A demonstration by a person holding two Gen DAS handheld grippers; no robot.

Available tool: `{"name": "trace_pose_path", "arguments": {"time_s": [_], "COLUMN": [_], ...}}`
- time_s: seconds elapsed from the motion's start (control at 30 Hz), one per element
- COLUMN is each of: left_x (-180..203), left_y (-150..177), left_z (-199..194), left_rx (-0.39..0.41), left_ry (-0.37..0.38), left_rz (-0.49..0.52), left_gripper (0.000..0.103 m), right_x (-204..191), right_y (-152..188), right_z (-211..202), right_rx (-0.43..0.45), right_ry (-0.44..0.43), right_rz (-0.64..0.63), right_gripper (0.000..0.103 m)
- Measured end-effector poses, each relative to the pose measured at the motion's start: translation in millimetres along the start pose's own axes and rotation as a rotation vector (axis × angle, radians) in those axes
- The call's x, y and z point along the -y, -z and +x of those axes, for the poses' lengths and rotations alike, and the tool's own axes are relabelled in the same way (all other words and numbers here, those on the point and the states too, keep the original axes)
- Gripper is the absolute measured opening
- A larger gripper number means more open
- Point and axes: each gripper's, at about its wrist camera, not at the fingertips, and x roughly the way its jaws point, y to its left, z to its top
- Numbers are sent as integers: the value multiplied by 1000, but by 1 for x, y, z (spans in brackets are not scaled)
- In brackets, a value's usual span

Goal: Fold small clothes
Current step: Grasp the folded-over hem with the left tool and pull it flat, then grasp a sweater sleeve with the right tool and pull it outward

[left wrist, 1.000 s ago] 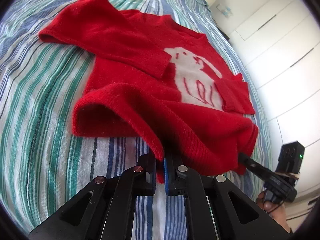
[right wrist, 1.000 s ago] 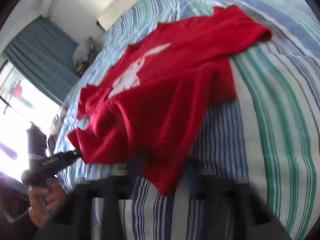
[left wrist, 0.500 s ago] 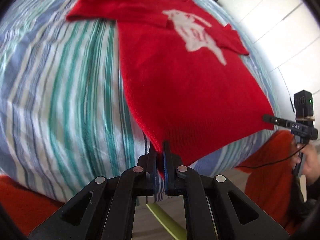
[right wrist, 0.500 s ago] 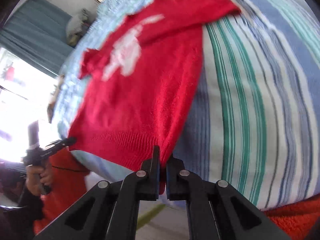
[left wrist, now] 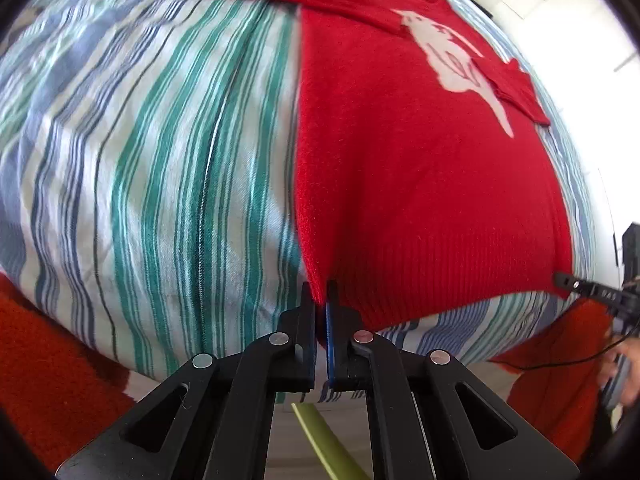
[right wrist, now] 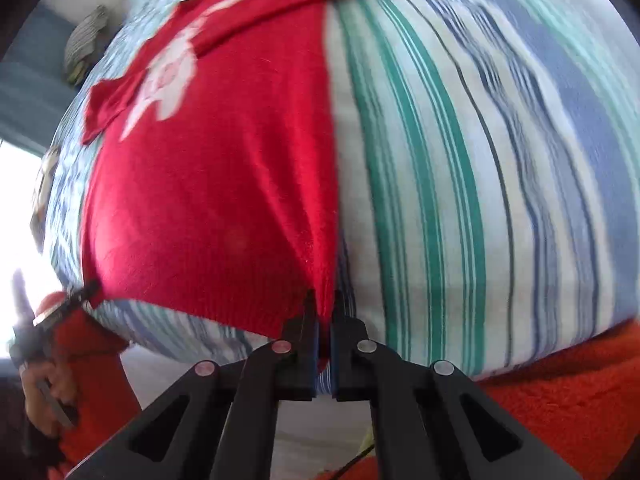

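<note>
A small red sweater (left wrist: pixel 420 184) with a white dog figure lies stretched flat on the striped bed, its ribbed hem over the bed's near edge. My left gripper (left wrist: pixel 320 300) is shut on the hem's left corner. My right gripper (right wrist: pixel 324 308) is shut on the hem's right corner; the sweater (right wrist: pixel 216 200) fills the left half of the right wrist view. The right gripper also shows at the right edge of the left wrist view (left wrist: pixel 576 286). Both sleeves lie folded across the chest.
The bed cover (left wrist: pixel 160 168) has green, blue and white stripes. An orange-red fleece (right wrist: pixel 560 392) lies below the bed edge. A yellow-green strip (left wrist: pixel 324 436) lies on the floor. White cupboards stand at the upper right of the left wrist view.
Both grippers have pulled the hem back toward the bed's near edge. The bunched sweater is now stretched flat and taut.
</note>
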Motion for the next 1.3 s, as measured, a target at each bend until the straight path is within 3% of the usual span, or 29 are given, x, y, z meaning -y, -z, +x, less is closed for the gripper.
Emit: {"name": "trace_pose_path", "arguments": {"time_s": [0.2,0.43,0.6,0.63,0.7,0.73,0.77,0.8,0.87,0.93,1.0,1.1,1.2,1.3], "left_x": [2,9,12,11,11,12,11,9,4,-8,-21,-37,-42,-36], "left_y": [3,-7,-7,-4,0,0,3,8,15,20,20,13,2,-3], "left_z": [-11,15,15,11,3,0,-6,-16,-36,-60,-82,-98,-99,-101], "left_rx": [32,-6,-4,-4,-14,-24,-28,-17,5,59,133,213,221,228], "left_ry": [-18,-75,-61,-57,-66,-81,-109,-141,-155,-162,-170,-156,-133,-122], "left_rz": [6,15,14,16,27,34,36,36,40,9,-43,-125,-176,-187], "left_gripper": [1,3,7,10,37,67,81,82,82,82,82,82,82,82], "right_x": [-7,-3,-5,1,6,7,8,9,10,3,-19,-57,-111,-144], "right_y": [1,-7,-5,-1,5,8,11,12,12,4,-12,-45,-89,-124], "right_z": [-10,13,6,3,-7,-14,-25,-36,-71,-112,-146,-161,-121,-58], "right_rx": [23,6,30,33,18,2,-4,5,61,172,294,395,420,355], "right_ry": [14,50,0,-14,-17,-1,22,42,139,273,330,262,166,119], "right_rz": [8,27,47,50,48,39,21,2,-69,-174,-293,-467,-699,-832], "right_gripper": [2,2,5,12,34,53,58,58,58,58,59,77,77,75]}}
